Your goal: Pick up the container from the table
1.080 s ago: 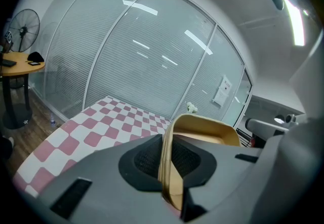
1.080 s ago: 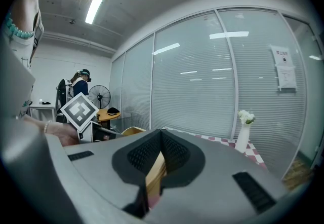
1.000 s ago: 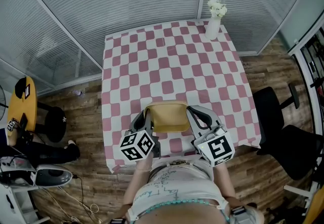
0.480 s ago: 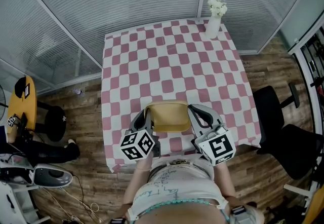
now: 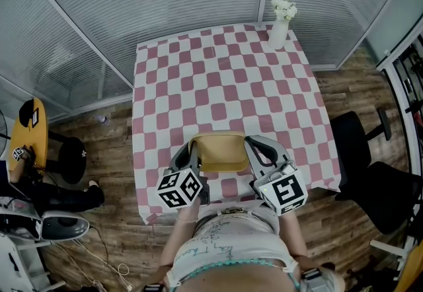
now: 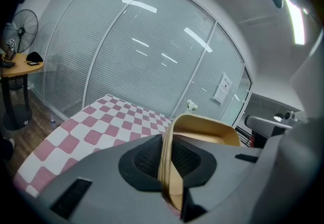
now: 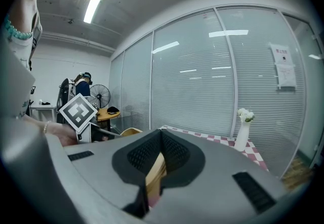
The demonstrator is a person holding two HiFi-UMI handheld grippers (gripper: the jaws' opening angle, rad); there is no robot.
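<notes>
Head view: a tan container [image 5: 219, 152] sits over the near part of the checked table [image 5: 225, 79], in front of the person; the left gripper [image 5: 188, 154] pinches its left wall and the right gripper [image 5: 252, 148] its right wall; whether its base touches the cloth cannot be told; a white vase [image 5: 278, 32] with flowers stands at the far right corner, well apart.

Left gripper view: the left gripper [image 6: 169, 164] has its jaws pressed onto the container [image 6: 205, 129], the thin wall standing upright between the dark pads; the table [image 6: 96, 126] stretches beyond, the vase [image 6: 191, 104] at its far end.

Right gripper view: the right gripper [image 7: 152, 177] has its jaws nearly together, clamped on the container [image 7: 129, 131], its wall between the pads; the vase [image 7: 243, 134] stands to the right.
</notes>
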